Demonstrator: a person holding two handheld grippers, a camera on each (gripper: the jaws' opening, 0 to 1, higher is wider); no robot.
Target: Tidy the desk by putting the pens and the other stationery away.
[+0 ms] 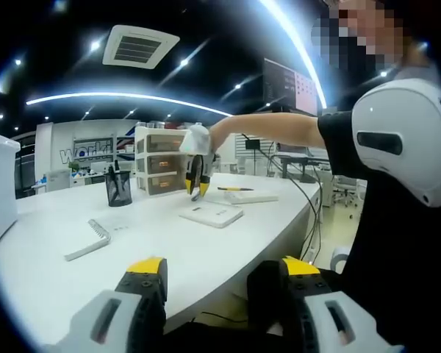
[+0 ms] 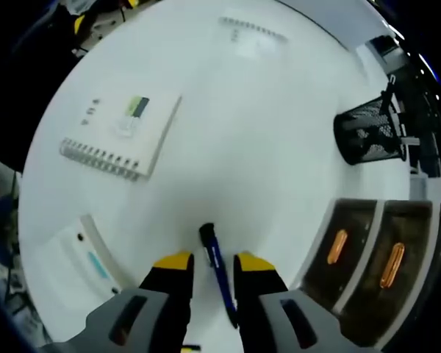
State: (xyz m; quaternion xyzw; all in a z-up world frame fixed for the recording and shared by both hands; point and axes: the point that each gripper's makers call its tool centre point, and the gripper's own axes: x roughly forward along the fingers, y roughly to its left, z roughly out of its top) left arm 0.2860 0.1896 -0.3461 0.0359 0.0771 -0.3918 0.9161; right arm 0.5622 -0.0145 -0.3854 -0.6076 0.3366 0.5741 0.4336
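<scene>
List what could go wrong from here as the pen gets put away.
1. The pen sits at a slant between the jaws of the right hand-held gripper, with most of its length unsupported, so it may pivot or slip out on the way.
2. The mesh pen holder has a narrow mouth, so a tilted pen may catch its rim.
3. The drawer unit stands close beside the gripper and could be knocked.

Left tool (image 1: 224,283), right tool (image 2: 212,271): grey bodies, black jaws, yellow tips. Person: black short sleeve (image 1: 338,136).
</scene>
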